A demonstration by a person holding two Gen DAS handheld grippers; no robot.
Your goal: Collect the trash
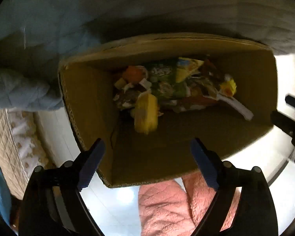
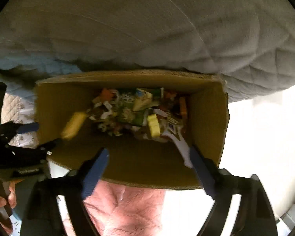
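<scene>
A: While both claws hang above the cardboard box (image 1: 84,102), what is their state?

B: The left claw (image 1: 147,151) is released, jaws spread wide, nothing between them. The right claw (image 2: 149,159) is likewise released; a white wrapper strip (image 2: 182,147) lies against its right finger, not pinched as far as I can tell.

A: Where is the trash?

B: Inside the box. A heap of wrappers (image 1: 167,82) covers the far end of the floor. A yellow piece (image 1: 146,116), blurred, shows below the left claw. A second yellow piece (image 2: 154,125) lies in the heap.

A: Surroundings?

B: Grey quilted bedding (image 2: 147,29) overhangs the box's far side. Pink fabric (image 1: 165,206) lies near, on a pale floor (image 1: 112,202).
</scene>
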